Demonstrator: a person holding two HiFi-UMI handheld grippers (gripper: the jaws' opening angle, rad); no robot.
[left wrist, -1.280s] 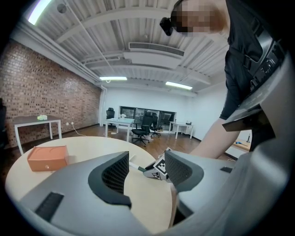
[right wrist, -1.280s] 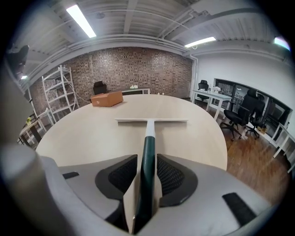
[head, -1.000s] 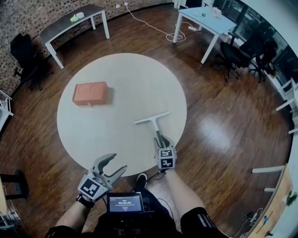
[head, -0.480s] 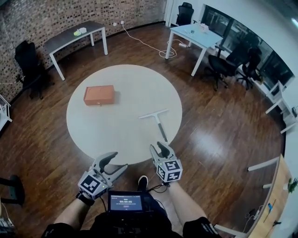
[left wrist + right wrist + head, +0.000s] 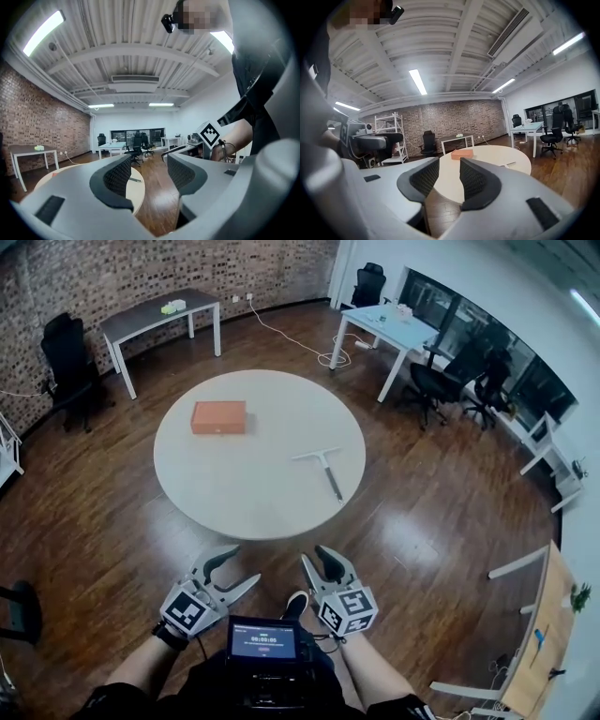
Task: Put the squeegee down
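The squeegee (image 5: pixel 324 466) lies flat on the right part of the round white table (image 5: pixel 244 484), blade toward the far side and dark handle toward me. Nothing holds it. Both grippers hang over the wood floor, short of the table's near edge. My left gripper (image 5: pixel 235 569) is open and empty. My right gripper (image 5: pixel 317 560) is open and empty too. In the right gripper view the squeegee (image 5: pixel 509 164) shows small on the table (image 5: pixel 497 157), beyond the jaws. In the left gripper view the table's edge (image 5: pixel 137 187) shows between the parted jaws.
An orange box (image 5: pixel 218 416) rests on the table's far left. A grey desk (image 5: pixel 159 313) and a black chair (image 5: pixel 70 362) stand at the back left. A pale desk (image 5: pixel 389 326) with office chairs (image 5: pixel 441 381) stands at the back right. A small screen (image 5: pixel 261 641) sits at my chest.
My right gripper has come off the squeegee's handle and drawn back toward me. The squeegee stays lying on the table. I now stand farther from the table, with both grippers over the floor.
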